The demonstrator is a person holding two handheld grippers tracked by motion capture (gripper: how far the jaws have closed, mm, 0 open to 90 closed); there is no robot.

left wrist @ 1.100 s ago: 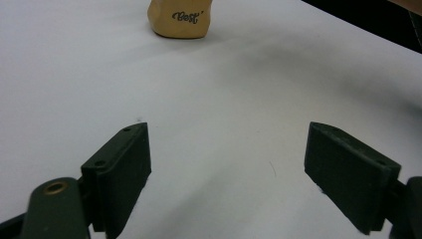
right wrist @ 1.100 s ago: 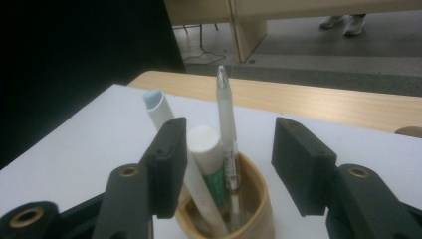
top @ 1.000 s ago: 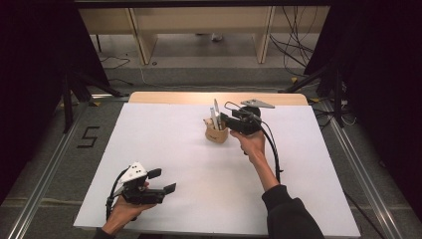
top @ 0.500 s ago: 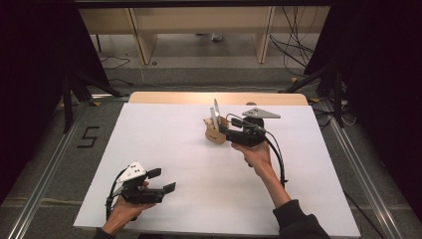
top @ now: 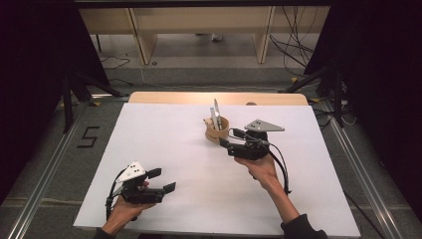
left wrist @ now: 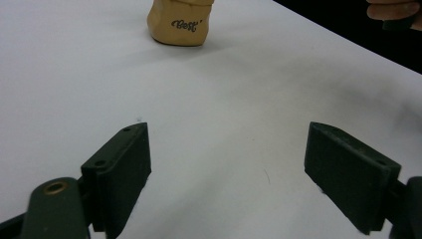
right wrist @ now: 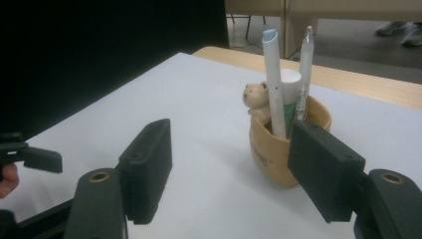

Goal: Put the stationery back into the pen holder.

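Note:
A tan cup [top: 217, 131] stands at the middle back of the white table [top: 164, 134], holding two pens [top: 215, 113]. In the right gripper view the cup [right wrist: 271, 152] carries a small bear figure [right wrist: 256, 97], a white pen [right wrist: 272, 79], a clear pen [right wrist: 304, 74] and a white tube [right wrist: 290, 87]. My right gripper [top: 227, 139] is open just right of the cup and a little nearer, its jaws [right wrist: 231, 164] holding nothing. My left gripper [top: 161, 181] is open near the front left edge, pointing at the cup [left wrist: 180, 22] far ahead of its jaws [left wrist: 229, 167].
A wooden strip [top: 219, 98] runs along the table's far edge. Wooden furniture legs [top: 263, 40] and cables [top: 298, 35] lie on the floor beyond. Dark curtains stand on both sides. A "5" mark [top: 88, 136] is on the floor at left.
My right gripper has drawn back from the cup toward the person, by a short way. The left gripper has stayed where it was.

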